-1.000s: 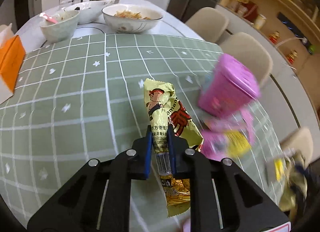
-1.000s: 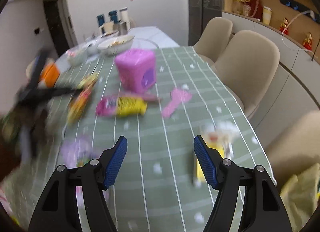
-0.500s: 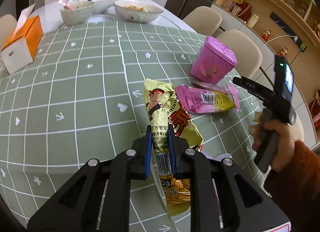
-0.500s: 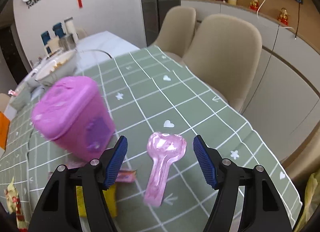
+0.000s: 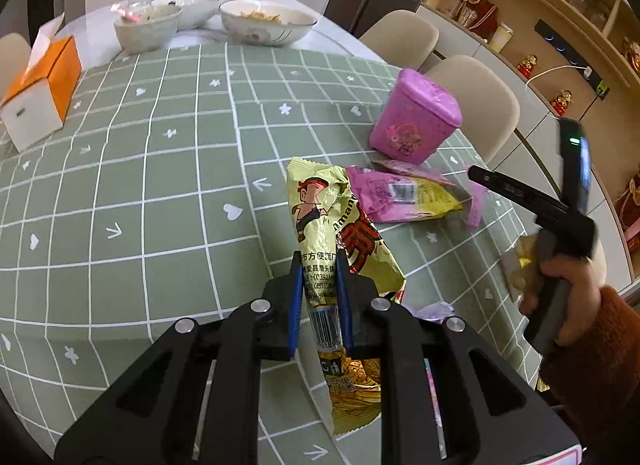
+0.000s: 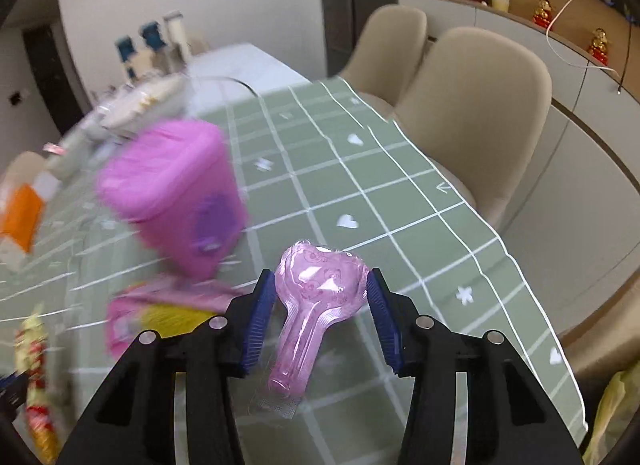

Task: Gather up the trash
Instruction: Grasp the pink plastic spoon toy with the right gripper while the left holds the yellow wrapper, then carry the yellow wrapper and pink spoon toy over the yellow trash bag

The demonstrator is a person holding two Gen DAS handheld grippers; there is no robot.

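Change since a second ago: the right gripper (image 6: 321, 297) is now straddling the pink spoon-shaped blister pack (image 6: 316, 297), where earlier it was hovering wide open over bare cloth; the left gripper (image 5: 319, 285) is keeping its hold unchanged.
Table: the green checked tablecloth (image 5: 160, 193) is carrying all the trash; bowls (image 5: 266, 23) and an orange tissue box (image 5: 44, 89) are sitting at the far end.
Pink bin: the lidded pink container (image 5: 416, 117) is standing upright, near the wrappers.
Yellow wrapper: the yellow snack packet (image 5: 340, 233) is hanging pinched between the left gripper's nearly closed jaws.
Pink-and-yellow wrapper (image 5: 400, 197): it is lying flat just beside the yellow one.
Blister pack: it is lying on the cloth, its heart-shaped head between the right jaws, which are closing; whether the pads are touching it cannot be told.
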